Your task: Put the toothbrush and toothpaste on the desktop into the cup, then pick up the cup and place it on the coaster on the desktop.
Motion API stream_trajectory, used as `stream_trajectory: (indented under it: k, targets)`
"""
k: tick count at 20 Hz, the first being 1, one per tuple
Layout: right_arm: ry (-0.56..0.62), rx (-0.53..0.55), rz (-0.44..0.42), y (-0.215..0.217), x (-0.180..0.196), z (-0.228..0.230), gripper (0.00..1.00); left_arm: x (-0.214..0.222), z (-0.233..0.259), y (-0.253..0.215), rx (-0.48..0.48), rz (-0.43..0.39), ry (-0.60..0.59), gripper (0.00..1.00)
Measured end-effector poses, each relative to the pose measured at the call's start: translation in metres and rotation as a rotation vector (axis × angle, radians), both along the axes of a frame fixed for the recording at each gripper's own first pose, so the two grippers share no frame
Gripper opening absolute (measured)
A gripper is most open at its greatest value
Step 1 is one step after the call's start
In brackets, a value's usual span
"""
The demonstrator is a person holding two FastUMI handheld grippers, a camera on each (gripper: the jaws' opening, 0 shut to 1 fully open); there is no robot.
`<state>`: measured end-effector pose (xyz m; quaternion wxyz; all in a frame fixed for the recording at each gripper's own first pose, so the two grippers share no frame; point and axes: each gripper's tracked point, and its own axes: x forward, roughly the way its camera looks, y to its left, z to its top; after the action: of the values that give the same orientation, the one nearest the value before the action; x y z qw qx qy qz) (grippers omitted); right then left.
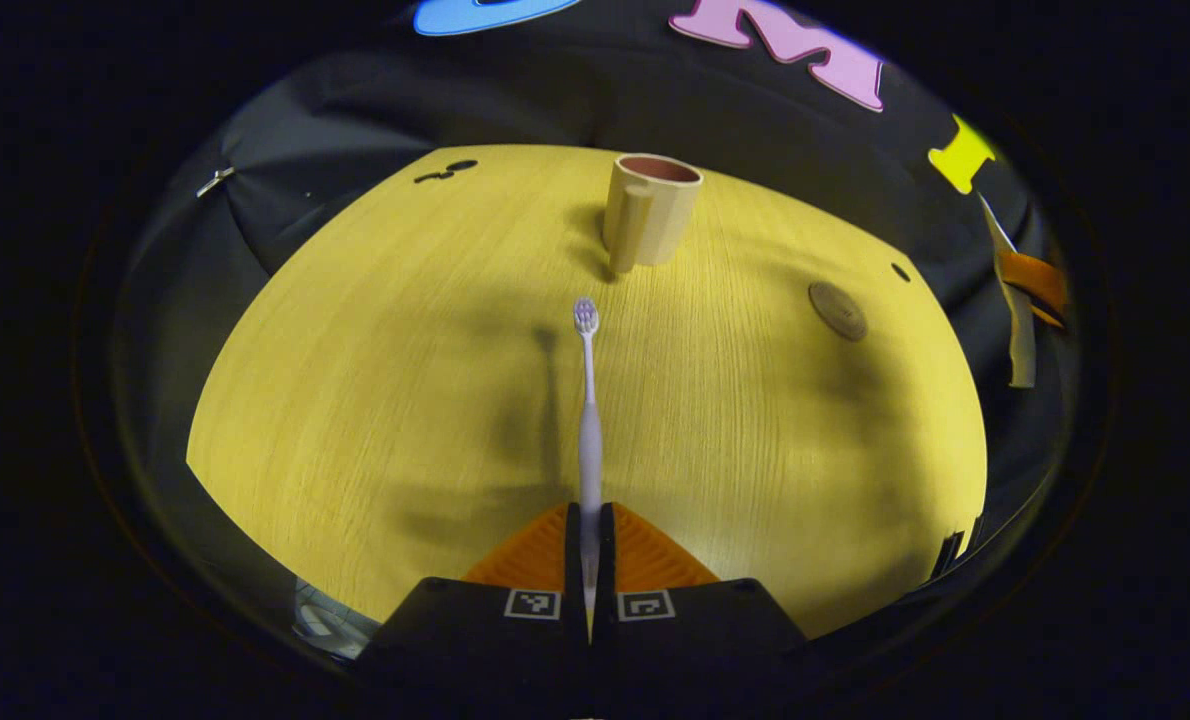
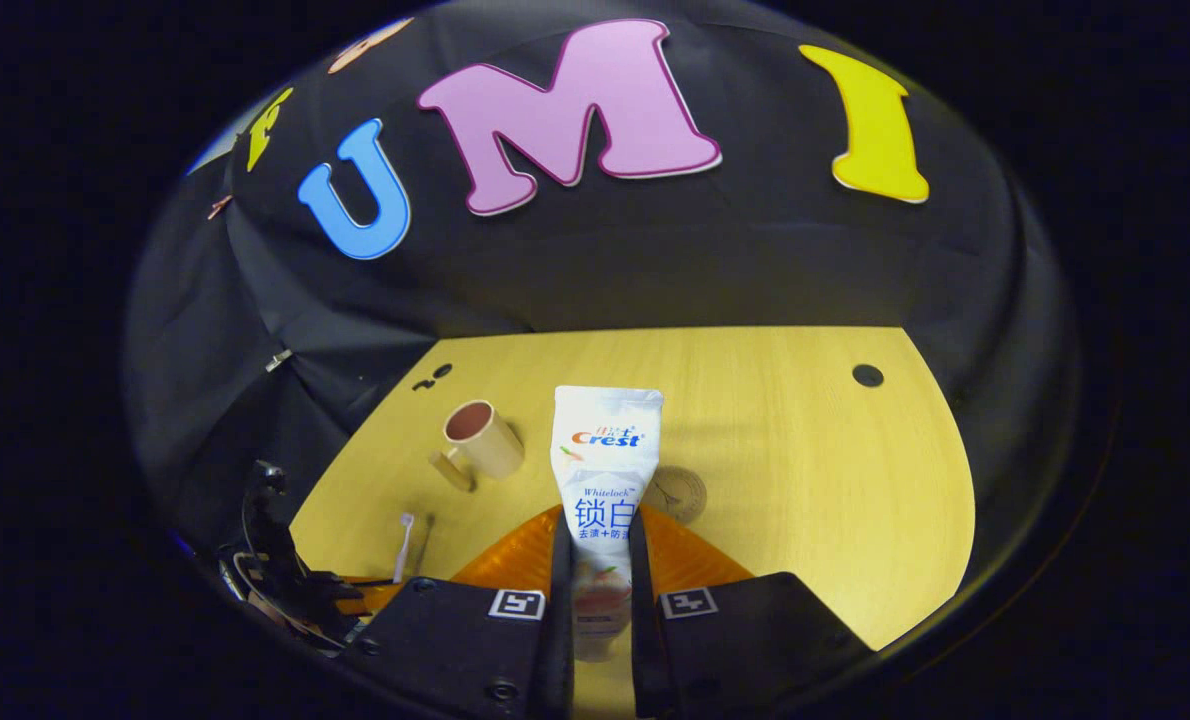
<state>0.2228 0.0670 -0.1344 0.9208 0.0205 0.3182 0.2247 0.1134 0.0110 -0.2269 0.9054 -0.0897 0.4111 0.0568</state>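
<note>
Yellow wood-grain table (image 1: 375, 400) with cup (image 1: 650, 210) and coaster (image 1: 837, 310).

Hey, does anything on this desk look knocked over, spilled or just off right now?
Nothing stands out. The cup stands upright and empty on the desktop, the coaster lies flat beside it. The left gripper holds the toothbrush, the right gripper holds the toothpaste; nothing spilled or damaged.

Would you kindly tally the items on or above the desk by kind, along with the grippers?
Toothbrush: 1
Toothpaste tube: 1
Cup: 1
Coaster: 1
Grippers: 2, left gripper and right gripper
Total: 6
</note>
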Motion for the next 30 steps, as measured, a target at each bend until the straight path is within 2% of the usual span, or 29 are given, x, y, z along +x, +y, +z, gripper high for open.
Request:
stream_trajectory:
  k: [2, 6, 13, 17, 18, 19, 22, 28, 30]
  targets:
    - [-0.072, 0.019, 0.032, 0.026, 0.013, 0.015, 0.27, -0.002, 0.023, 0.003, -0.032, 0.015, -0.053, 0.06]
    - [-0.155, 0.029, 0.118, 0.084, 0.032, 0.024, 0.27, -0.008, 0.058, 0.018, -0.019, 0.041, -0.136, 0.06]
    - [-0.303, 0.045, 0.228, 0.179, 0.060, 0.024, 0.27, -0.040, 0.070, 0.031, 0.004, 0.066, -0.228, 0.06]
    - [-0.337, 0.047, 0.242, 0.215, 0.077, 0.008, 0.27, -0.053, 0.084, 0.042, 0.053, 0.093, -0.289, 0.06]
    - [-0.343, 0.041, 0.242, 0.223, 0.081, 0.002, 0.27, -0.056, 0.088, 0.045, 0.058, 0.099, -0.305, 0.11]
    - [-0.346, 0.039, 0.242, 0.230, 0.085, -0.003, 0.27, -0.057, 0.093, 0.048, 0.063, 0.103, -0.319, 0.06]
    - [-0.354, 0.054, 0.240, 0.251, 0.096, -0.014, 0.27, -0.063, 0.102, 0.058, 0.084, 0.117, -0.341, 0.06]
    - [-0.369, 0.044, 0.235, 0.271, 0.115, -0.047, 0.27, -0.069, 0.115, 0.082, 0.144, 0.162, -0.367, 0.06]
    - [-0.362, 0.036, 0.240, 0.275, 0.117, -0.061, 0.27, -0.068, 0.121, 0.081, 0.134, 0.175, -0.389, 0.06]
